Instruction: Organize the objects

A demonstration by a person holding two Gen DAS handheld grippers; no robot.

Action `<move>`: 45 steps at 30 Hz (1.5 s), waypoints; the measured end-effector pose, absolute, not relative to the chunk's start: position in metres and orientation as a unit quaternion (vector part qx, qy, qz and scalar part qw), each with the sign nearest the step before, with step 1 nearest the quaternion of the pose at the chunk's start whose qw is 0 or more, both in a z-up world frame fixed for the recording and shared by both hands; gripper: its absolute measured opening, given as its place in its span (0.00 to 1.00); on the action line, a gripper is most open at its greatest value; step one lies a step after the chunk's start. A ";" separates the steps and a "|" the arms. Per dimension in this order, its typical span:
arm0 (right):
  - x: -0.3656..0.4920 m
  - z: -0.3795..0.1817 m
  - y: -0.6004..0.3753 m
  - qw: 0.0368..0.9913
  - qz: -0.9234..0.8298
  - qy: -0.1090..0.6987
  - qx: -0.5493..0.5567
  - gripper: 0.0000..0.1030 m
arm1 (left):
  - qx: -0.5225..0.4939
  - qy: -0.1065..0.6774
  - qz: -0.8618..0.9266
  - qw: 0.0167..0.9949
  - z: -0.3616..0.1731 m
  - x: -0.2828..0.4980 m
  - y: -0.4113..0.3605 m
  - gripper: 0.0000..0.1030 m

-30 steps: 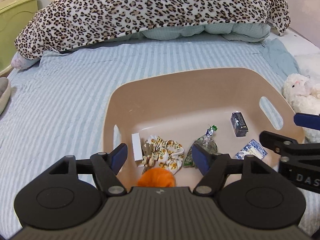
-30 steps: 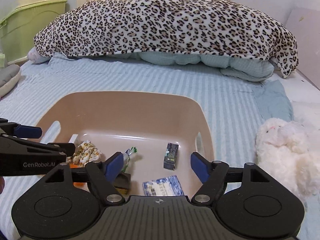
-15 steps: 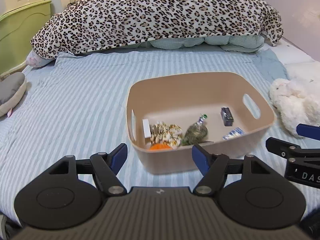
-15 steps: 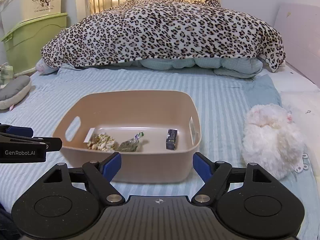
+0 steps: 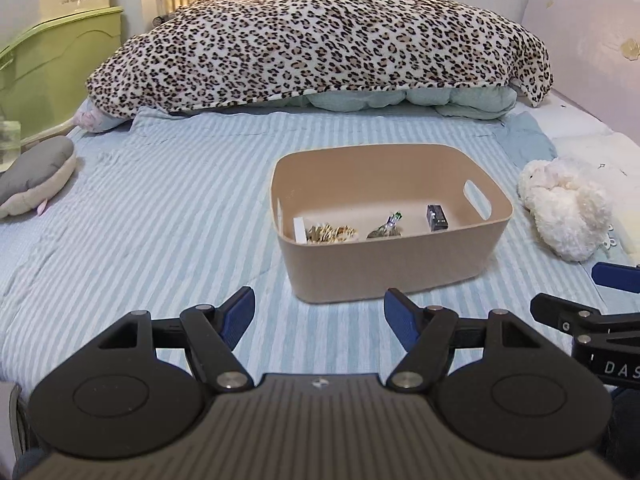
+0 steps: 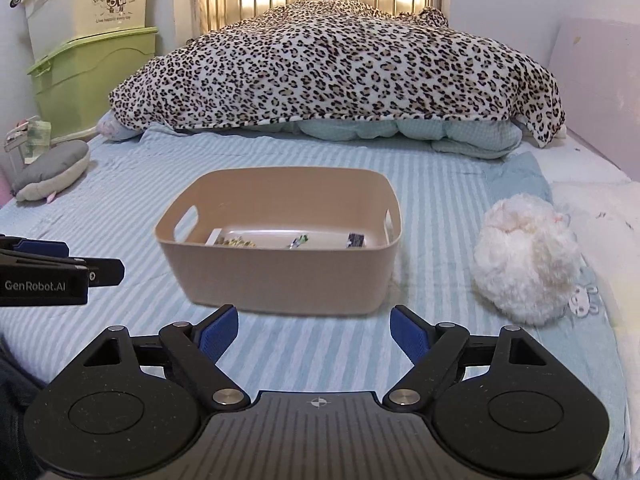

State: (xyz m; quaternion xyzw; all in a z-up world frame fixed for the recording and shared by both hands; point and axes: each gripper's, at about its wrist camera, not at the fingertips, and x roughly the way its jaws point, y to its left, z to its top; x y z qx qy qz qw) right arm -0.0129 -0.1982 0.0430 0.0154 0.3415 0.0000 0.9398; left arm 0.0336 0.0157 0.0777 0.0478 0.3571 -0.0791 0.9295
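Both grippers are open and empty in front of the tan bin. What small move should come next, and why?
Probably swing the right gripper toward the white fluffy plush toy lying on the striped bedsheet, right of the tan plastic bin. The bin already holds small items, the plush lies loose outside it, and both the right and left gripper show jaws wide apart, holding nothing.

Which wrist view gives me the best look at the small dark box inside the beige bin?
The left wrist view: it looks down over the rim of the beige bin, so the small dark box shows whole on the floor. The right wrist view sits lower, and the near wall hides all but the top of it.
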 end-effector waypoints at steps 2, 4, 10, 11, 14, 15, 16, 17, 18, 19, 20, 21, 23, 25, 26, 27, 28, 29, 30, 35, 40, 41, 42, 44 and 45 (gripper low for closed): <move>-0.023 0.044 -0.196 0.940 0.001 0.341 0.012 0.82 | 0.046 0.353 -0.080 0.931 0.079 0.022 0.017 0.70; -0.033 0.045 -0.194 0.941 0.002 0.338 0.009 0.82 | 0.050 0.352 -0.081 0.931 0.080 0.013 0.018 0.70; -0.059 0.045 -0.196 0.940 0.009 0.341 0.027 0.83 | 0.039 0.347 -0.087 0.933 0.085 -0.013 0.022 0.70; -0.063 0.045 -0.196 0.939 0.009 0.342 0.027 0.83 | 0.038 0.346 -0.088 0.933 0.086 -0.016 0.023 0.70; -0.073 0.047 -0.195 0.940 0.007 0.341 0.022 0.84 | 0.028 0.344 -0.091 0.934 0.089 -0.029 0.026 0.70; -0.076 0.048 -0.195 0.940 0.008 0.340 0.022 0.84 | 0.024 0.345 -0.093 0.934 0.089 -0.033 0.027 0.70; -0.079 0.049 -0.195 0.940 0.010 0.340 0.023 0.84 | 0.024 0.345 -0.094 0.934 0.089 -0.037 0.028 0.70; -0.082 0.050 -0.194 0.940 0.012 0.340 0.023 0.84 | 0.024 0.345 -0.093 0.934 0.090 -0.041 0.029 0.70; -0.085 0.051 -0.194 0.940 0.014 0.340 0.024 0.85 | 0.025 0.345 -0.094 0.934 0.090 -0.044 0.029 0.70; -0.087 0.052 -0.193 0.940 0.016 0.340 0.024 0.85 | 0.026 0.346 -0.096 0.933 0.090 -0.047 0.030 0.70; -0.090 0.053 -0.193 0.940 0.017 0.340 0.024 0.85 | 0.026 0.349 -0.099 0.932 0.089 -0.050 0.030 0.70; -0.092 0.054 -0.193 0.940 0.017 0.340 0.025 0.85 | 0.027 0.351 -0.102 0.931 0.089 -0.053 0.030 0.70; -0.097 0.056 -0.192 0.939 0.017 0.341 0.028 0.86 | 0.030 0.352 -0.106 0.930 0.089 -0.058 0.028 0.70; -0.102 0.059 -0.191 0.940 0.014 0.339 0.024 0.88 | 0.032 0.355 -0.108 0.928 0.087 -0.061 0.027 0.70; -0.104 0.060 -0.190 0.941 0.014 0.338 0.022 0.89 | 0.031 0.357 -0.111 0.927 0.086 -0.062 0.027 0.70; -0.106 0.061 -0.189 0.941 0.016 0.337 0.021 0.89 | 0.030 0.360 -0.113 0.926 0.085 -0.064 0.026 0.70; -0.108 0.062 -0.189 0.941 0.018 0.337 0.020 0.89 | 0.029 0.361 -0.114 0.925 0.084 -0.065 0.026 0.70; -0.109 0.063 -0.188 0.941 0.021 0.337 0.020 0.89 | 0.029 0.362 -0.115 0.925 0.084 -0.067 0.026 0.70; -0.111 0.064 -0.187 0.941 0.023 0.337 0.021 0.90 | 0.031 0.361 -0.114 0.925 0.084 -0.069 0.025 0.70; -0.113 0.061 -0.184 0.938 0.023 0.345 0.017 0.91 | 0.044 0.354 -0.107 0.928 0.086 -0.074 0.023 0.70; -0.115 0.058 -0.185 0.936 0.025 0.350 0.025 0.91 | 0.046 0.357 -0.109 0.927 0.086 -0.076 0.023 0.70; -0.115 0.058 -0.186 0.936 0.024 0.350 0.025 0.91 | 0.045 0.358 -0.112 0.926 0.086 -0.076 0.023 0.70; -0.116 0.059 -0.186 0.936 0.022 0.350 0.026 0.91 | 0.043 0.359 -0.114 0.925 0.086 -0.076 0.023 0.70; -0.116 0.059 -0.188 0.936 0.020 0.350 0.028 0.91 | 0.047 0.358 -0.116 0.925 0.086 -0.077 0.021 0.70; -0.116 0.059 -0.188 0.936 0.020 0.350 0.030 0.92 | 0.049 0.357 -0.116 0.925 0.086 -0.078 0.020 0.70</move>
